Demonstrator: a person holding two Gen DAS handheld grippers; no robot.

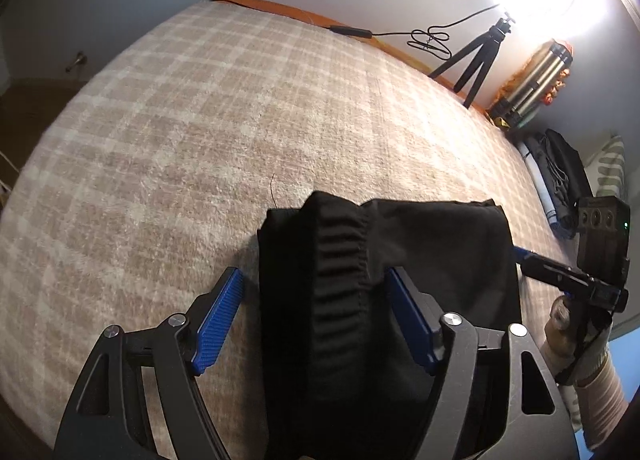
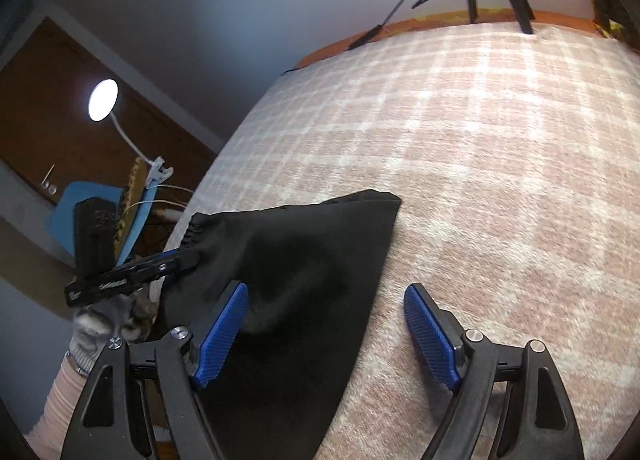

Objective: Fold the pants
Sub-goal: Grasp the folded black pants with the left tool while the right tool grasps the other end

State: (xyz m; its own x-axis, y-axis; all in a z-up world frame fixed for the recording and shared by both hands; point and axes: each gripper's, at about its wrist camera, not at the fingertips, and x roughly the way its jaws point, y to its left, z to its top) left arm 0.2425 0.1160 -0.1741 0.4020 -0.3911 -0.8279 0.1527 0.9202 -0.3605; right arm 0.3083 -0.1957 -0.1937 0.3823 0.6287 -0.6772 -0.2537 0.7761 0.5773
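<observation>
1. My left claw stands open, its blue pads clear of the cloth; the gathered waistband of the black pants runs up between them, not pinched.
2. My right claw is open too. Its left pad hangs over the black fabric, its right pad over bare blanket, and neither presses on anything.
3. The pants lie folded into a compact bundle on the plaid blanket of the bed, near its front edge.
4. Each wrist view catches the other claw at the bundle's far side, held in a gloved hand.
5. Beyond, a small tripod and a cable stand against the wall, and a round lamp glows off the bed's left side.
</observation>
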